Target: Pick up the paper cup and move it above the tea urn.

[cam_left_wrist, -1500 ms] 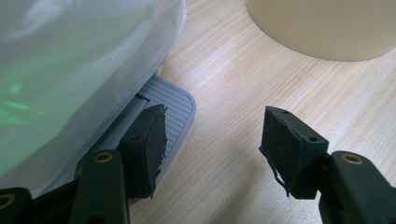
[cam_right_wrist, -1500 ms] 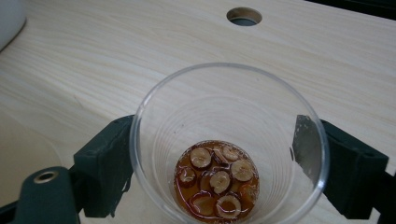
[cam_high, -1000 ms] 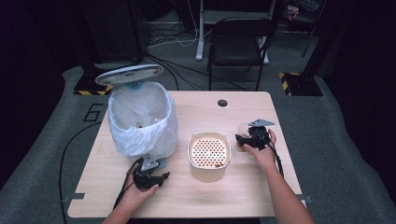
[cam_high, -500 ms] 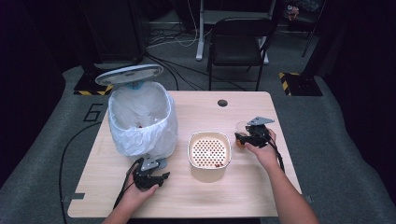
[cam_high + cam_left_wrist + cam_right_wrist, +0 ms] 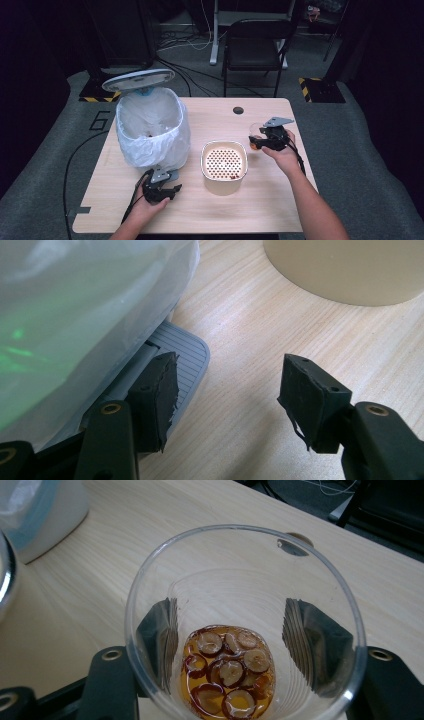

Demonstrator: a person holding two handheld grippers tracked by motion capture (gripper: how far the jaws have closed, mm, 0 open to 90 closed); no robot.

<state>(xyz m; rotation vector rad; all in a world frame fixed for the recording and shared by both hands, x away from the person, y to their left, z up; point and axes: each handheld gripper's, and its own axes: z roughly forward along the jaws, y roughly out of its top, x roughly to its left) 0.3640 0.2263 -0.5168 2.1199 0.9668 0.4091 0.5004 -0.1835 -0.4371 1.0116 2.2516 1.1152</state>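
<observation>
My right gripper (image 5: 263, 141) is shut on a clear glass (image 5: 255, 136) at the table's right side; its jaws have just been closing around it. In the right gripper view the pads (image 5: 160, 630) press the glass (image 5: 240, 580) from both sides, and amber liquid with sliced fruit rings (image 5: 230, 672) lies at its bottom. My left gripper (image 5: 167, 191) stands open at the foot of the bag-lined bin (image 5: 150, 130). In the left gripper view its left pad (image 5: 160, 390) sits on the bin's grey pedal (image 5: 190, 350), with bare table between the jaws.
A cream bowl with a perforated insert (image 5: 224, 162) stands mid-table between the hands. The bin's lid (image 5: 138, 80) is raised behind the white bag (image 5: 75, 305). A round cable hole (image 5: 238, 110) is near the far edge. A chair (image 5: 255, 45) stands beyond the table.
The right hand has lifted the glass a little off the table. The left hand and gripper have stayed where they were at the pedal.
</observation>
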